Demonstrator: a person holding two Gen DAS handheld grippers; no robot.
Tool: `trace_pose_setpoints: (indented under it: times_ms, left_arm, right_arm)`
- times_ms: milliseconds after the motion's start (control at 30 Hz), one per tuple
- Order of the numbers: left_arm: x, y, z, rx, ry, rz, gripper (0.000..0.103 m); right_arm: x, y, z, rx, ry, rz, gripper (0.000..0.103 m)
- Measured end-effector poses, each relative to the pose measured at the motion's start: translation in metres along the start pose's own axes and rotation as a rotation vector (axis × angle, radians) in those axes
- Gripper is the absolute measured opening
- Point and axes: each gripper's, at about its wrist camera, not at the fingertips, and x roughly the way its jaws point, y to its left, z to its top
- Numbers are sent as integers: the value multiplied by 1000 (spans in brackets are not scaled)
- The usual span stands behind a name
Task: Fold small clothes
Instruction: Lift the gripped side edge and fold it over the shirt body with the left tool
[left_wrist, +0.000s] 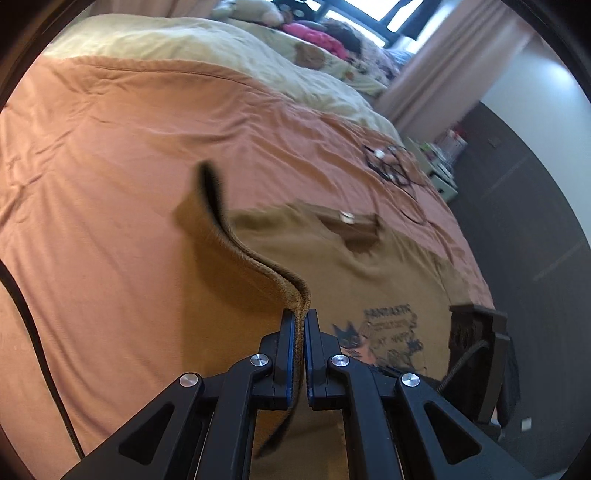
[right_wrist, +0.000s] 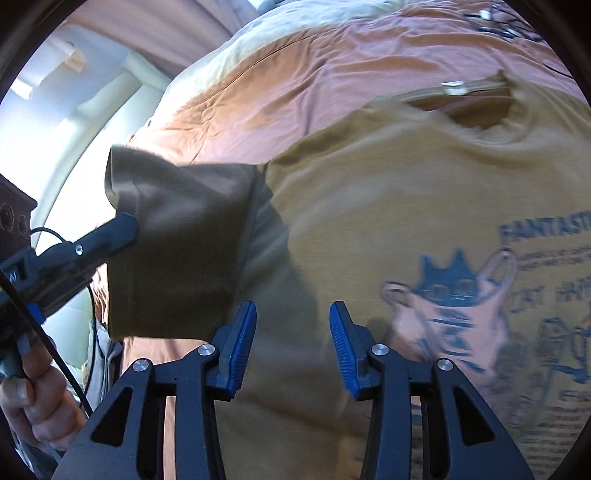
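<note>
Blue-padded tongs of the left gripper (left_wrist: 300, 325) pinch the sleeve (left_wrist: 236, 254) of a tan T-shirt (left_wrist: 369, 266), lifting it off the bed.

Clamped on the sleeve's hem, the left gripper holds that flap up toward ten o'clock in the right wrist view, probably so it can swing over the chest as the first fold. Below, the right gripper (right_wrist: 292, 332) hangs over the shirt body with its jaws parted and nothing between them, perhaps ready to pin the fabric. Face up on the orange bedspread (left_wrist: 110, 147), the shirt shows its cat print (right_wrist: 454, 291) at three o'clock and its collar (right_wrist: 461, 99) at one o'clock.
</note>
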Motion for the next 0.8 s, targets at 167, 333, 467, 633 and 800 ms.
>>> trace_pose_setpoints:
  times_ms: [167, 333, 467, 633, 800]
  left_arm:
    - [10, -6, -4, 15, 22, 18, 42]
    - [5, 14, -9, -29, 2, 71, 47]
    - [5, 45, -20, -101, 37, 164, 47]
    - [13, 79, -40, -173, 118, 227, 33]
    - [19, 96, -61, -213, 184, 230, 29]
  right_arm:
    - [-9, -12, -1, 42, -25, -33, 68]
    - [-14, -15, 0, 43, -10, -38, 68]
    - [-5, 3, 1, -68, 16, -59, 68]
    - [15, 41, 3, -279, 33, -125, 68]
    - [29, 73, -2, -454, 58, -108, 50]
